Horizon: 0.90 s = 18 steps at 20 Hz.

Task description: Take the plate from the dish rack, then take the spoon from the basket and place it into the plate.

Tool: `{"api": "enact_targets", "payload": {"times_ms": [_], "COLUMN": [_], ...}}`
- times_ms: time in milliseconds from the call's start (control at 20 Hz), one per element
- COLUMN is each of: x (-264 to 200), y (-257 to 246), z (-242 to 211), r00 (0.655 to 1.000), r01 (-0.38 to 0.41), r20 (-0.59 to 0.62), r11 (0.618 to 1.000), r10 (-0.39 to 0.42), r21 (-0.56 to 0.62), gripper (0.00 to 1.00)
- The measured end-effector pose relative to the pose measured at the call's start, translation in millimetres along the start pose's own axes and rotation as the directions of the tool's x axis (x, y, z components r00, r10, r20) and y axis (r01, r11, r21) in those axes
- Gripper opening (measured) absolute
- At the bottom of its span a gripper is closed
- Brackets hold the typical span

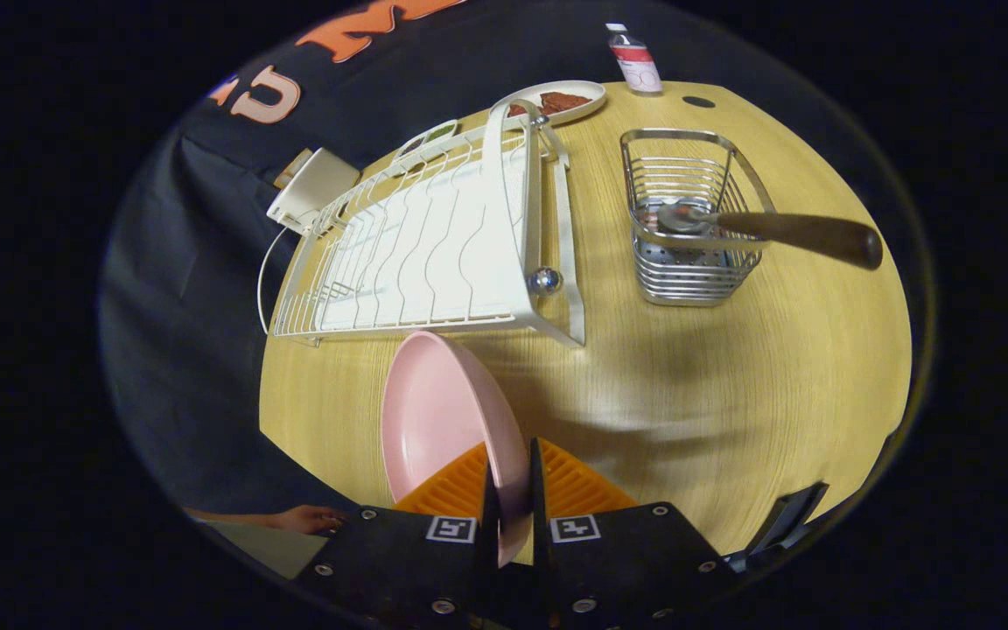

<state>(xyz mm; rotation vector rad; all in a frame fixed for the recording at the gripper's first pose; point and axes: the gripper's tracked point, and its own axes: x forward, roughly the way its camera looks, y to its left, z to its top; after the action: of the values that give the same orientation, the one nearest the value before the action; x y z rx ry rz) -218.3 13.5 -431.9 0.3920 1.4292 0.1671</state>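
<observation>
Orange fingers (469, 477) of the gripper (513, 490) pinch the rim of the pink plate (434, 420), one pad on each face, holding it on edge above the wooden table (688, 385). Just beyond it sits the white rack (416, 245) (its slots bare). To the rack's right stands the wire basket (688, 219), with the spoon (766, 226) laid across its rim, dark handle poking out past the side. Farther back sit a dish of food (556, 101) and a bottle (635, 59).
</observation>
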Motion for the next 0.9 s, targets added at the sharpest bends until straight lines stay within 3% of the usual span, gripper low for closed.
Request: {"api": "enact_targets", "payload": {"times_ms": [250, 450, 600, 700, 900], "x": [9.4, -6.0, -23.8, -35.9, -55.7], "y": [-19.4, -20.4, -35.2, -50.5, -77.5], "z": [-2.7, 23.4, 44.2, 55.8, 77.1], "r00": [0.996, 0.984, 0.955, 0.923, 0.842], "r01": [0.084, 0.06, 0.1, 0.169, 0.273], "r20": [0.015, 0.164, 0.276, 0.344, 0.46], "r11": [0.996, 0.997, 0.994, 0.985, 0.958], "r10": [-0.084, -0.066, -0.111, -0.174, -0.284], "r21": [-0.01, 0.042, 0.053, 0.043, 0.09], "gripper": [0.2, 0.47, 0.67, 0.8, 0.86]}}
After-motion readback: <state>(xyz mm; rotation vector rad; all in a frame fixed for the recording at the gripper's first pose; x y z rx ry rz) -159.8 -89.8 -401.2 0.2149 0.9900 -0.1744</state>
